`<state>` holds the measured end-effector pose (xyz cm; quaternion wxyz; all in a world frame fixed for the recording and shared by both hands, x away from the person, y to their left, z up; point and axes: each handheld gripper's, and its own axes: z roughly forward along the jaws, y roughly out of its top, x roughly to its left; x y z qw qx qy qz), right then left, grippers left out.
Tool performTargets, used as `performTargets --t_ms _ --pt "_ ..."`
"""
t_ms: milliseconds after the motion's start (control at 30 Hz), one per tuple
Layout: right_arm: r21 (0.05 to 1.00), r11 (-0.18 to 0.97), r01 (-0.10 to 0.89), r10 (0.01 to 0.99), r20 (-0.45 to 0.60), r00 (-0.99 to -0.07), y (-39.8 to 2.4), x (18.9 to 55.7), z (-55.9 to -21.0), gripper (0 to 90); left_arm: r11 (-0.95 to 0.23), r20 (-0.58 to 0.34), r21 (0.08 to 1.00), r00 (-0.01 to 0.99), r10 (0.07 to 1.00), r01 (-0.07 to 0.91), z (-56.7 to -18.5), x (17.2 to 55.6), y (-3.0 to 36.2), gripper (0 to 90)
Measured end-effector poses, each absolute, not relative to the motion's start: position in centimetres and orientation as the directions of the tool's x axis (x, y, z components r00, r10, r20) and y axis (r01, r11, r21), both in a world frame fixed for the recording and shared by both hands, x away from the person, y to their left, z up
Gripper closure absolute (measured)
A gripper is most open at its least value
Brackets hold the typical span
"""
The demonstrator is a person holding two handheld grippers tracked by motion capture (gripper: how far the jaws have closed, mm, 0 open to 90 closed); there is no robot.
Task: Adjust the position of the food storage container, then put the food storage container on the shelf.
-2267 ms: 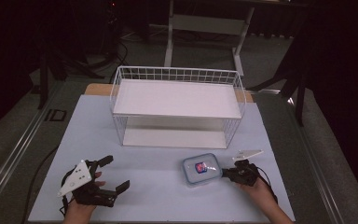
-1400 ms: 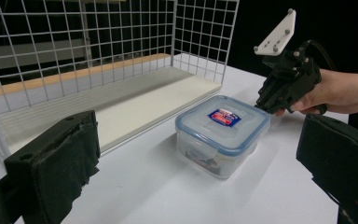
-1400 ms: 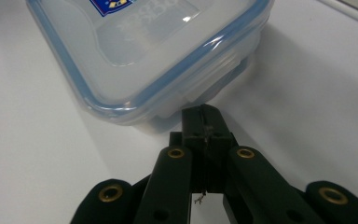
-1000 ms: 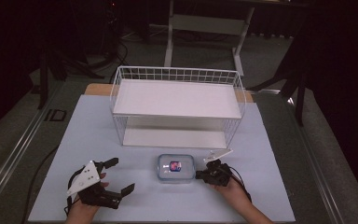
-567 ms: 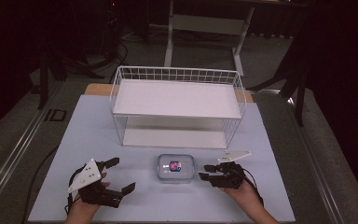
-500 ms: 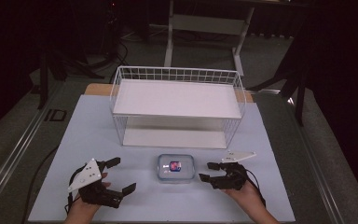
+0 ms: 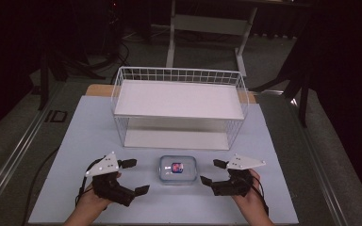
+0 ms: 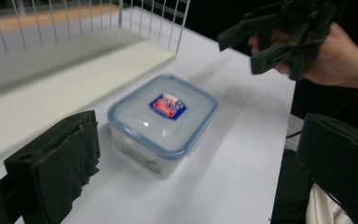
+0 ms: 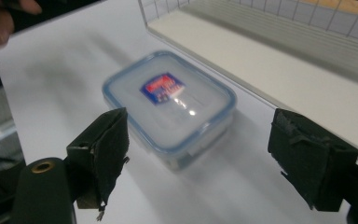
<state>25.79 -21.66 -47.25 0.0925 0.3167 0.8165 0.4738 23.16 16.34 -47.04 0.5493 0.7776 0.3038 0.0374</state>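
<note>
Sitting on the white surface (image 7: 75, 141) between the two grippers, the lidded plastic container (image 7: 177, 169) rests just near of the wire rack (image 7: 179, 108), centred left to right. Right gripper (image 7: 213, 172): jaws have just been opening and now stand wide, nothing between the pads, clear of the container's right side. Left gripper (image 7: 134, 176): jaws wide, empty, apart from the container's left side; the left gripper view looks along them at the box. Judgement: the container appears placed in front of the rack's lower shelf (image 7: 174, 139) and released. Left to do, probably: a two-sided grasp and a lift onto a shelf; neither shelf holds anything yet.
</note>
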Motion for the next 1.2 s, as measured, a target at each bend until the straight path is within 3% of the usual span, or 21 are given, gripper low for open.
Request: performTargets --t_ms 100,300,467,633,833,867,933,1033,1200 --pt "0.837 0.308 0.453 0.642 0.169 -0.748 -21.6 26.2 -47.3 18.3 -0.158 -0.396 0.828 0.760 0.516 0.538 -47.6 24.4 16.3 0.3" --pt "0.734 0.284 0.617 0.618 0.352 -0.703 -21.0 28.2 -48.0 13.2 -0.130 -0.517 0.728 0.663 0.541 0.673 -48.3 26.8 15.5 0.3" --pt "0.605 0.210 0.768 0.670 0.483 -0.564 -20.4 29.9 -49.4 11.4 -0.094 -0.605 0.614 0.544 0.582 0.784 -50.1 28.4 14.7 0.3" --pt "0.491 0.072 0.868 0.644 0.641 -0.417 -20.8 31.4 -50.3 21.2 -0.046 -0.701 0.507 0.443 0.559 0.861 -51.5 29.5 14.0 0.3" --pt "0.393 0.060 0.917 0.643 0.687 -0.337 -20.5 32.1 -51.4 25.4 -0.061 -0.765 0.392 0.362 0.533 0.918 -52.9 30.4 13.2 0.4" --pt "0.377 0.061 0.924 0.637 0.698 -0.326 -20.4 32.2 -51.6 26.5 -0.046 -0.779 0.372 0.339 0.528 0.927 -53.1 30.4 13.2 2.8" --pt "0.355 0.060 0.933 0.636 0.707 -0.310 -20.3 32.2 -51.9 27.0 0.009 -0.824 0.328 0.282 0.491 0.945 -53.6 30.7 13.5 16.2" --pt "0.338 0.060 0.939 0.636 0.712 -0.297 -20.1 32.3 -52.2 29.9 -0.004 -0.821 0.318 0.278 0.499 0.948 -53.9 30.9 13.5 19.8" --pt "0.304 0.068 0.950 0.621 0.732 -0.279 -20.0 32.3 -52.5 37.1 -0.006 -0.832 0.295 0.260 0.490 0.956 -53.9 31.0 13.3 38.8"
